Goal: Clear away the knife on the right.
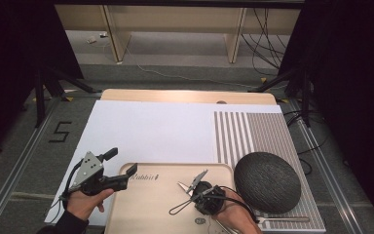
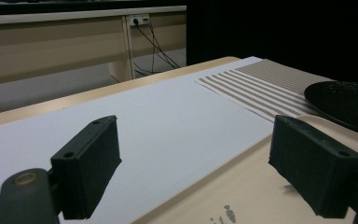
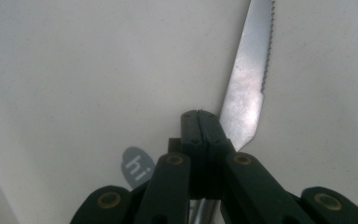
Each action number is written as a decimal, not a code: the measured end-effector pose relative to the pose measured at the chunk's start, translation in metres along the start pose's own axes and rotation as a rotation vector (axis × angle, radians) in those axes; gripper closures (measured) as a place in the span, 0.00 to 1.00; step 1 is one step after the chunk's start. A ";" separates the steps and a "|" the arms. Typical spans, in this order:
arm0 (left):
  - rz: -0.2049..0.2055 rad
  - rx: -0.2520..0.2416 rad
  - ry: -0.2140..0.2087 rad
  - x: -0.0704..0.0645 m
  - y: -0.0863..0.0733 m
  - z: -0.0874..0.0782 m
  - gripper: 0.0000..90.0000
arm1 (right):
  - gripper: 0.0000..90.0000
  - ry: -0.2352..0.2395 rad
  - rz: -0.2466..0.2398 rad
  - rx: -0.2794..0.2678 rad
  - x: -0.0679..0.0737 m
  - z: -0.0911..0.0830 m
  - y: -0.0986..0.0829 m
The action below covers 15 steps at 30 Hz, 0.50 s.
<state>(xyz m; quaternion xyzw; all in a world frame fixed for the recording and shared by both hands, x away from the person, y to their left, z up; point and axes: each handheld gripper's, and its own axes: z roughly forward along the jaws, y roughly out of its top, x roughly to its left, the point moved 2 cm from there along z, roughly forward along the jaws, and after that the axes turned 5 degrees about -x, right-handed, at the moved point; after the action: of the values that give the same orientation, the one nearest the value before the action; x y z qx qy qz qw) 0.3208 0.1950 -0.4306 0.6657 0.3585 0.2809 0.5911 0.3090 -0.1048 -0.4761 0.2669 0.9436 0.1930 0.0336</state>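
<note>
Right gripper (image 3: pixel 199 116): jaws clamped on knife (image 3: pixel 249 84), low over tray (image 1: pixel 146 204), likely for placing. Left gripper (image 2: pixel 196 163): jaws wide apart, straddling tray's rim, probably steadying.

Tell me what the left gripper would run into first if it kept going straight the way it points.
Likely nothing soon. The left gripper, fingers open, points over the tray's edge and the white sheet toward the table's far side. The dark round plate sits off to one side; depth is uncertain.

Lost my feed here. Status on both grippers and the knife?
Left gripper open, hovering at tray edge. Right gripper shut on knife, blade over tray. Dark plate sits right of tray, clear of the work.
</note>
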 end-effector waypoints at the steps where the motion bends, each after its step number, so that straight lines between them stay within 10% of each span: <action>1: -0.001 -0.001 0.001 0.000 0.000 0.000 0.17 | 1.00 -0.002 0.004 -0.002 -0.001 0.000 0.000; 15: -0.001 0.000 0.001 0.000 0.000 0.000 0.18 | 1.00 -0.045 0.060 0.003 -0.017 -0.002 -0.001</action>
<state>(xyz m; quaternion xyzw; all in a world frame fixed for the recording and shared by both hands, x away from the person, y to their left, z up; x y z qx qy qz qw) 0.3206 0.1953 -0.4303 0.6653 0.3589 0.2811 0.5912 0.3224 -0.1150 -0.4752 0.2996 0.9344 0.1866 0.0488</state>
